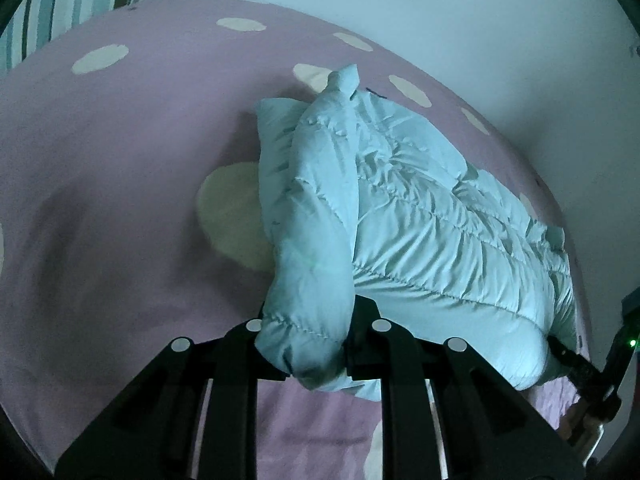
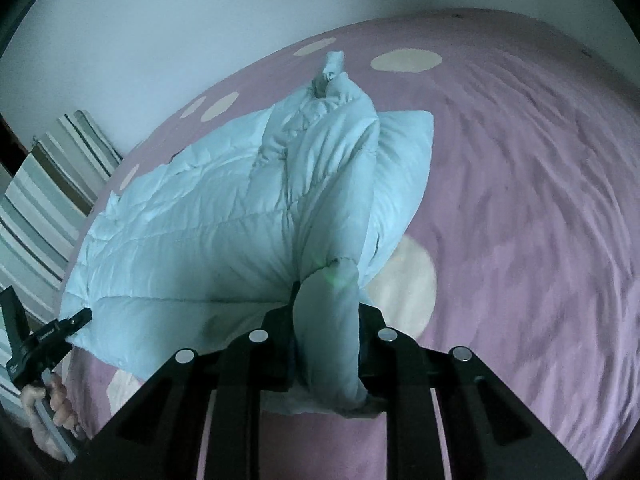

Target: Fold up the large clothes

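Observation:
A pale blue quilted puffer jacket [image 1: 420,208] lies on a purple bed sheet [image 1: 120,160] with cream dots. One sleeve [image 1: 320,152] is folded over its body. My left gripper [image 1: 312,340] is shut on a thick fold of the jacket's near hem, lifting it a little off the sheet. My right gripper [image 2: 328,328] is shut on another bunched part of the near hem of the jacket [image 2: 200,220]. Each gripper shows in the other's view: the right gripper [image 1: 576,360] at the jacket's right corner, the left gripper [image 2: 72,320] at its left corner, with a hand [image 2: 48,408] on its handle.
Striped bedding [image 1: 80,0] lies at the far left of the bed, also seen as striped bedding [image 2: 40,208] in the right wrist view. A white wall [image 1: 440,20] runs along the bed's far side. The sheet [image 2: 520,200] stretches bare to the jacket's right.

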